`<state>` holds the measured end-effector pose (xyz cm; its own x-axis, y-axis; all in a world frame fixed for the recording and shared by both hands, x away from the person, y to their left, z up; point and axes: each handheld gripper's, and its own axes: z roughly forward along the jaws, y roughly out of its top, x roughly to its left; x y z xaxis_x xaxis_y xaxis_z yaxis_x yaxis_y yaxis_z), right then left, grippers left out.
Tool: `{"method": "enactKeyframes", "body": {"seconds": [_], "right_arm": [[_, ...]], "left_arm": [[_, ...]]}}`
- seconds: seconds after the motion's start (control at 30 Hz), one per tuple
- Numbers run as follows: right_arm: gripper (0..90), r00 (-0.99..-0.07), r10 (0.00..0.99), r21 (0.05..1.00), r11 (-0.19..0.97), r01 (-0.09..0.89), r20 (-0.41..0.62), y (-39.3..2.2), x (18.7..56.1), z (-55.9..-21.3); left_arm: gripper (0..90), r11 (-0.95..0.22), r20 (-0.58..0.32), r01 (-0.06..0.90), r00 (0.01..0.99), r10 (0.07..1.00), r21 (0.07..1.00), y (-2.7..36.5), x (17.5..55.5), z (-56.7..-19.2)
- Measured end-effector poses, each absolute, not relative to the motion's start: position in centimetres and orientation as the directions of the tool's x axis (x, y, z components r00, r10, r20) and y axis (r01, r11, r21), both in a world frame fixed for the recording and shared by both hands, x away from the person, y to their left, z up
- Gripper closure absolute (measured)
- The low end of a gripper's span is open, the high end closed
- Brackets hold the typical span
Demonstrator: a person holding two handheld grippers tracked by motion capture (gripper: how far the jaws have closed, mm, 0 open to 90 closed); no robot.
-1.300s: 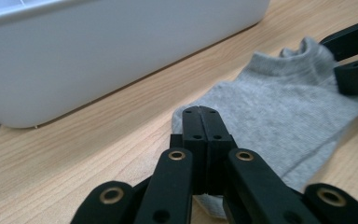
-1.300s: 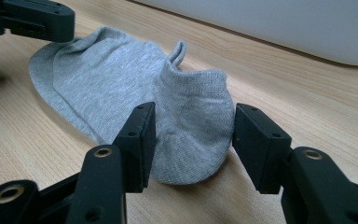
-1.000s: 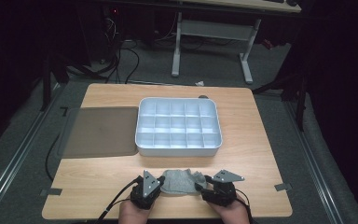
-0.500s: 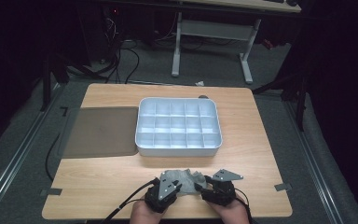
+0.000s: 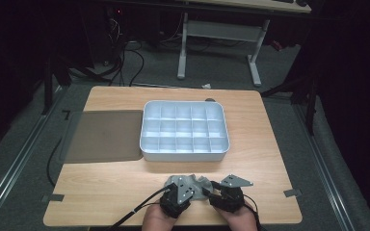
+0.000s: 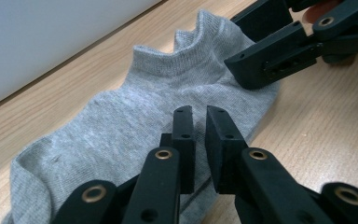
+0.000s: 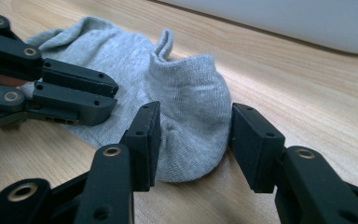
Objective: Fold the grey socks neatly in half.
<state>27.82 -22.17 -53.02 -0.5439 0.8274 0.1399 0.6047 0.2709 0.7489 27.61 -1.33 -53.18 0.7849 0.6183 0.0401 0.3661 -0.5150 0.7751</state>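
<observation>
Right now grey sock (image 5: 195, 185) lies flat on table's (image 5: 106, 183) near edge, just in front of compartment tray (image 5: 185, 131). Left gripper (image 6: 199, 116) hovers over sock's side, jaws narrow w/ a slim gap, just been closing, nothing pinched. Right gripper (image 7: 193, 135) straddles the heel end, jaws wide, also closing, pads not pressing yet.

Sock (image 5: 192, 185) before tray (image 5: 185, 154), mat (image 5: 101, 137) left

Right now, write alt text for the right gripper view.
A grey ankle sock lies on a wooden table, its rounded end between the right hand-held gripper's open black jaws. The left hand-held gripper reaches over the sock from the left.
</observation>
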Motion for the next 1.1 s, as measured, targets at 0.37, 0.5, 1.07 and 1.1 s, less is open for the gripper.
{"method": "enactKeyframes", "body": {"seconds": [0.37,0.5,1.07,1.1], "right_arm": [[68.3,-0.539,0.823,0.729,0.255,0.635,0.181,-22.0,28.2,-53.1],[75.7,-0.542,0.818,0.725,0.254,0.64,0.191,-22.0,28.2,-53.1],[83.6,-0.581,0.798,0.808,0.232,0.542,0.161,-22.0,26.8,-51.6],[83.7,-0.58,0.799,0.808,0.231,0.542,0.16,-22.0,26.9,-51.6]], "left_arm": [[85.0,-0.524,0.059,0.357,0.782,0.62,0.773,-1.1,27.3,-53.2],[85.3,-0.525,0.062,0.355,0.782,0.62,0.773,-1.1,27.3,-53.2],[84.8,-0.524,0.059,0.359,0.781,0.622,0.773,-1.1,27.4,-53.2],[84.2,-0.522,0.057,0.36,0.781,0.623,0.773,-1.1,27.4,-53.2]]}}
